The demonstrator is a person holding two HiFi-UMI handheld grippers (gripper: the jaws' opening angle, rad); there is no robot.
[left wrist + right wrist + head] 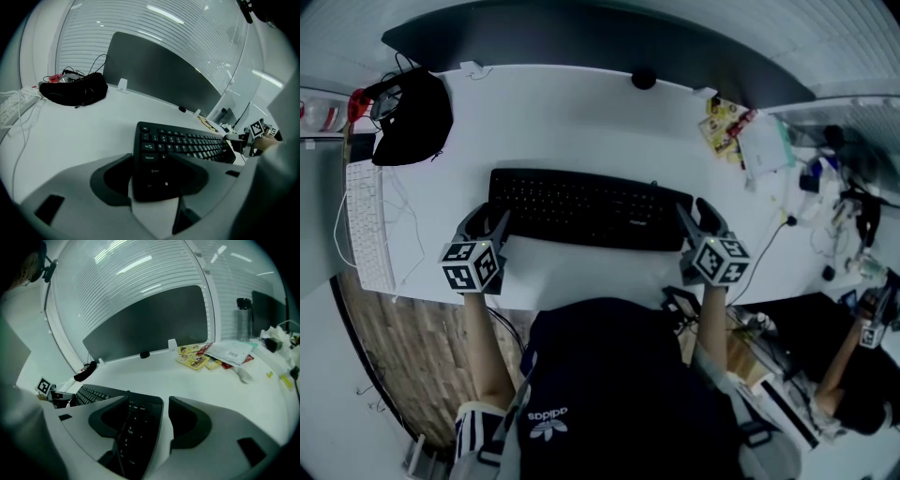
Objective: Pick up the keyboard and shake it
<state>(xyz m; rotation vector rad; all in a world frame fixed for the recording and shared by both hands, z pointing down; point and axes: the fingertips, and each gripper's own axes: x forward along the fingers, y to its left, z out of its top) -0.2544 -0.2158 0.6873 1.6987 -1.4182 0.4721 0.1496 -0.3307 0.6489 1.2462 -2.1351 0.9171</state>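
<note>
1 black keyboard (586, 208), 1 white keyboard (370, 225), 2 grippers (490, 223) (696, 214).

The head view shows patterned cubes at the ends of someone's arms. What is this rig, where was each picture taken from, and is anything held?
There is no robot: a person holds a two-jaw tool in each hand, the left gripper and the right gripper. The cubes are parts of those tools. The head view comes from a camera on the person's head, looking down. The left gripper view and the right gripper view come from cameras riding on the tools, looking along their jaws. On the white desk lie a black keyboard, a black bag and some packets. Each tool's jaws straddle one end of the keyboard. The right jaws stand open, not pinching; whether the left ones pinch I cannot tell.
</note>
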